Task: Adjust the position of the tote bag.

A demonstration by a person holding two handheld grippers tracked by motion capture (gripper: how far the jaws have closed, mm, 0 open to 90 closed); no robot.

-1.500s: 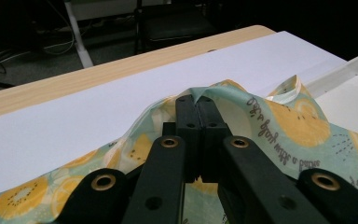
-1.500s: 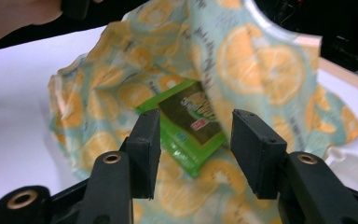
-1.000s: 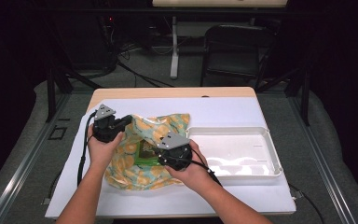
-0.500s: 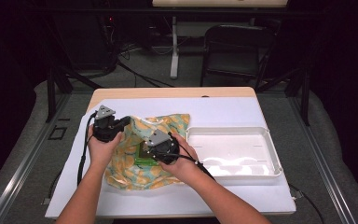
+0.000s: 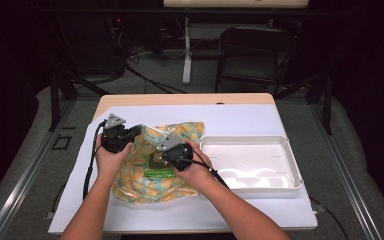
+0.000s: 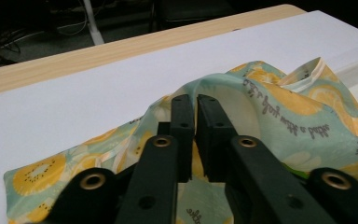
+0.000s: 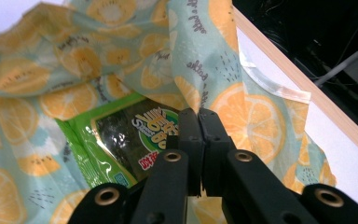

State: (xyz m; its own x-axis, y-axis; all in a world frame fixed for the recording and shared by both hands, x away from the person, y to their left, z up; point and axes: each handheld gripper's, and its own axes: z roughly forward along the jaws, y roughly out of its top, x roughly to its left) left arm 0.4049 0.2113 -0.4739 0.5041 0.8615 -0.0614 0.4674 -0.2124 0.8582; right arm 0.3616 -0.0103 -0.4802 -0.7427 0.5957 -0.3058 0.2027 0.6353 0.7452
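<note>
there is one lemon-print cloth [image 5: 150,165] spread on one white sheet [image 5: 240,120] that covers one wooden table [image 5: 180,99]. one green snack packet [image 5: 158,172] lies on the cloth. one white tray [image 5: 285,145] sits beside it. two grippers are in use, the left gripper [image 5: 132,132] and the right gripper [image 5: 161,159], held by two hands. one dark chair [image 5: 252,52] stands behind the table.

Left black two-jaw gripper [image 5: 128,134]: held at 9 o'clock of the right unit, pointing toward 3 o'clock; jaws have just been opening slightly, a narrow gap showing. Right black two-jaw gripper [image 5: 156,156]: jaws have just closed together, pointing toward 8 o'clock. Both forearms enter from 6 o'clock.
</note>
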